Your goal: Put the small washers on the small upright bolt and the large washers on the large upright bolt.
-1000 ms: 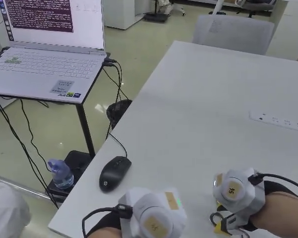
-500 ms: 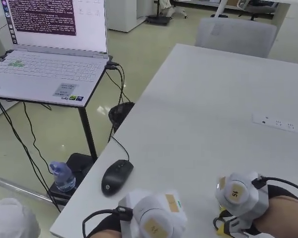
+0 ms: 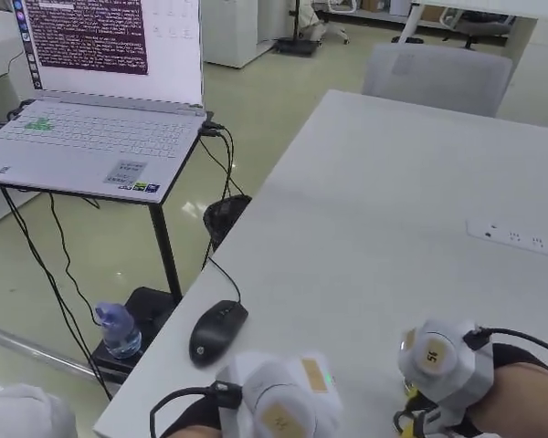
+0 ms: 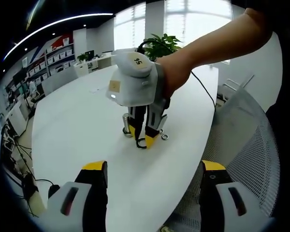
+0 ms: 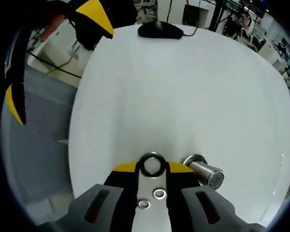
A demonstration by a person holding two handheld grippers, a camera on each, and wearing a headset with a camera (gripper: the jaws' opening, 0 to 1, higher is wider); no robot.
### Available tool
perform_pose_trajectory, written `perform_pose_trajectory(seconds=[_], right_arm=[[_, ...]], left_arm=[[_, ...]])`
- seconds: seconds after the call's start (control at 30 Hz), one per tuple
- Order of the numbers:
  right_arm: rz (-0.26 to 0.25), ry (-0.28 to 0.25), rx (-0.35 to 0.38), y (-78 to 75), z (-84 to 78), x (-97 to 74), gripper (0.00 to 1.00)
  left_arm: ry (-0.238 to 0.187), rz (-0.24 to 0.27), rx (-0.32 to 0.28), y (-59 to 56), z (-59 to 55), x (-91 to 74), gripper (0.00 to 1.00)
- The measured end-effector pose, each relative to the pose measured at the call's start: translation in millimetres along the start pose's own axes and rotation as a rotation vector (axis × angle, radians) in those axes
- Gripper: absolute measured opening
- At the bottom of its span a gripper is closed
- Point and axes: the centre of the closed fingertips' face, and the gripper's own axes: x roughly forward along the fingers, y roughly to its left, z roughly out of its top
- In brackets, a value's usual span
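Right tool (image 4: 146, 141): jaws pressed together on a large washer (image 5: 152, 165), gripped by its rim between the yellow tips, with the hole facing the right gripper view's camera. I cannot tell whether the washer touches the surface (image 3: 374, 210).

An upright bolt (image 5: 206, 174), a thick one, stands just beside the held washer, on its right in the right gripper view. The washer is not on the bolt.

Two small washers (image 5: 159, 194) lie flat on the surface, close together, in the gap between my right tool's jaws and nearer the camera than the held washer.

Left tool (image 4: 153, 168): jaws spread wide, nothing between them. It is held above the surface's near edge and faces the right tool and the bolt, well apart from both.

Head view: both tools are at the near end of the white surface. A black computer mouse (image 3: 217, 330) is near the left edge and a white power strip (image 3: 521, 239) at far right. An open laptop (image 3: 91, 137) sits on a stand to the left, with a water bottle (image 3: 119, 330) on the floor.
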Motion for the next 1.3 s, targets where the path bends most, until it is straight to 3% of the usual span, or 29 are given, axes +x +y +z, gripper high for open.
perform_pose_trajectory(seconds=[0.33,0.47,0.67,1.07,1.3], right_arm=[[0.017,0.002,0.035,0.2,-4.7,-11.1,0.21],[0.014,0.014,0.030,-0.9,-9.4,-5.1,0.22],[0.013,-0.003,0.045,0.6,-5.4,-10.5,0.22],[0.008,0.024,0.041,4.9,-12.7,-36.6,0.22],[-0.012,0.052,0.061,-2.7,-24.3,-54.9,0.22]], left_arm=[[0.004,0.002,-0.004,-0.7,-2.1,0.9,0.76],[0.005,-0.003,-0.007,-3.7,-2.3,1.5,0.76],[0.012,-0.005,-0.006,-5.8,-4.7,0.9,0.75],[0.006,-0.010,-0.007,-7.0,-3.4,1.8,0.75],[0.004,-0.013,0.000,-7.5,-1.4,3.4,0.75]])
